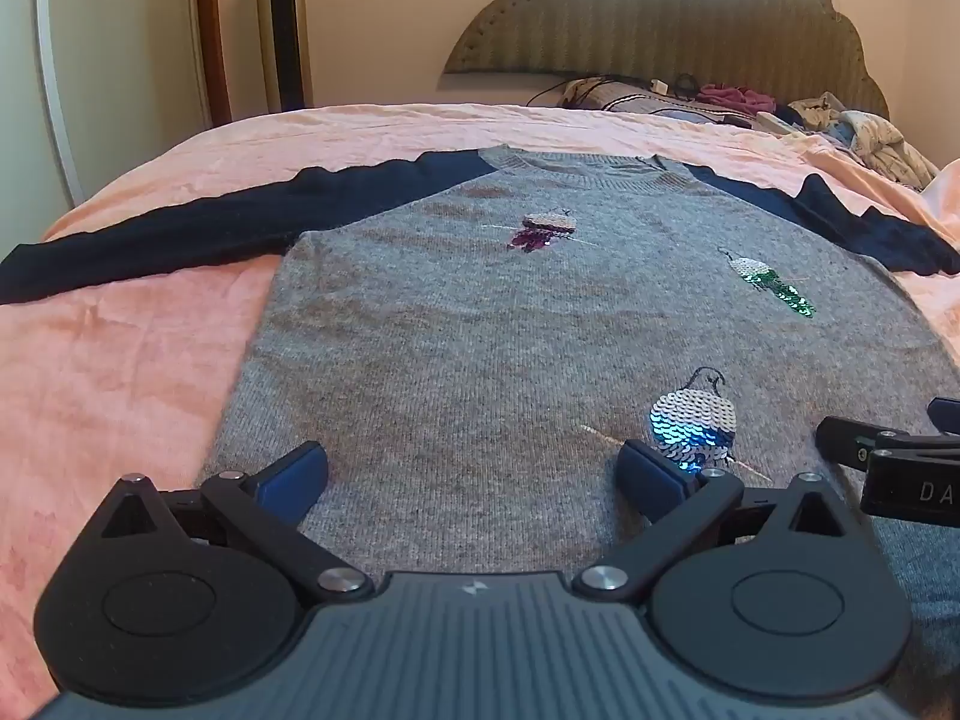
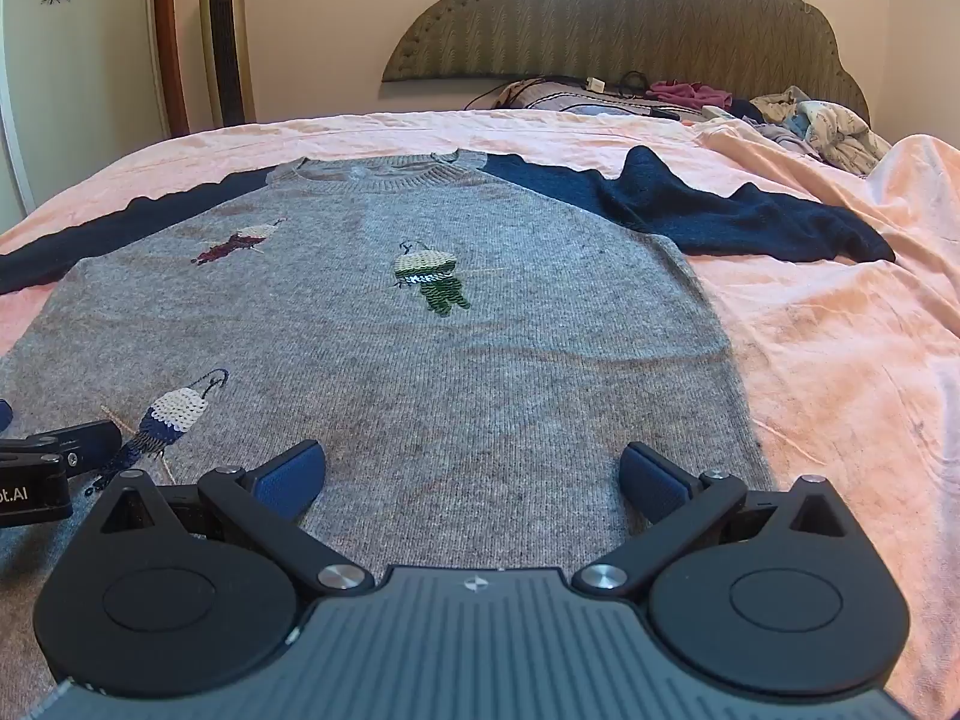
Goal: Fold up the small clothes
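Note:
A small grey knit sweater [image 1: 480, 324] with navy sleeves and sequin birds lies flat, front up, on the pink bed sheet; it also shows in the right wrist view [image 2: 420, 360]. Its left sleeve [image 1: 180, 234] stretches out to the left, its right sleeve [image 2: 720, 210] lies rumpled to the right. My left gripper [image 1: 474, 474] is open and empty, low over the sweater's lower left part. My right gripper [image 2: 474, 474] is open and empty over the lower right part. Each gripper shows at the edge of the other's view, the right one [image 1: 888, 456] and the left one [image 2: 54, 456].
The pink sheet [image 2: 840, 360] covers the bed. A pile of clothes and cables [image 1: 750, 105] lies by the padded headboard [image 1: 660, 18]. A tower fan [image 2: 225, 36] and a wardrobe stand at the far left wall.

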Motion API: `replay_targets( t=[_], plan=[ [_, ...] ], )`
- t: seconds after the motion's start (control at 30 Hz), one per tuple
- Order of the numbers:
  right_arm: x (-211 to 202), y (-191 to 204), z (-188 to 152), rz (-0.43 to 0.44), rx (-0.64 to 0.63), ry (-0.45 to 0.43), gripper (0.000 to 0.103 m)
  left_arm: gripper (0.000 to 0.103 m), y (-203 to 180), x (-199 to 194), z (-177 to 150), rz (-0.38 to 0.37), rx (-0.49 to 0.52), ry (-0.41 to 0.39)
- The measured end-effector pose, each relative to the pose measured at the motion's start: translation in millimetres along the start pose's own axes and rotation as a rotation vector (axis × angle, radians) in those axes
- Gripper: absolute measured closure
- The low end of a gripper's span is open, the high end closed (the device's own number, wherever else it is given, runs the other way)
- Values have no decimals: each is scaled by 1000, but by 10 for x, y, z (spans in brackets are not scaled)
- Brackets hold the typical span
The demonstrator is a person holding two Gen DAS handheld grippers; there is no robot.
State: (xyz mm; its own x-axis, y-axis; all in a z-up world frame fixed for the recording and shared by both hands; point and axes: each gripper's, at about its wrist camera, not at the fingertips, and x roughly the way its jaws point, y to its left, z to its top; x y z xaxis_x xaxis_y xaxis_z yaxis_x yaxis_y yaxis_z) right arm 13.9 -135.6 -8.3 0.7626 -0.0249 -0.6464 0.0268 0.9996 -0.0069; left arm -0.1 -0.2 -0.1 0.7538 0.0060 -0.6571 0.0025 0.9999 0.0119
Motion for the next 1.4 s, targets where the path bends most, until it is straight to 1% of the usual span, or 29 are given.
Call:
replay_targets(
  t=[0.57,1.4],
  plan=[
    [-1,-1,-2,2,2,-1,0,0,-22,33,38,6,-10,16],
    [-7,1,-2,3,2,-1,0,0,-12,-22,0,15,-8,0]
  ],
)
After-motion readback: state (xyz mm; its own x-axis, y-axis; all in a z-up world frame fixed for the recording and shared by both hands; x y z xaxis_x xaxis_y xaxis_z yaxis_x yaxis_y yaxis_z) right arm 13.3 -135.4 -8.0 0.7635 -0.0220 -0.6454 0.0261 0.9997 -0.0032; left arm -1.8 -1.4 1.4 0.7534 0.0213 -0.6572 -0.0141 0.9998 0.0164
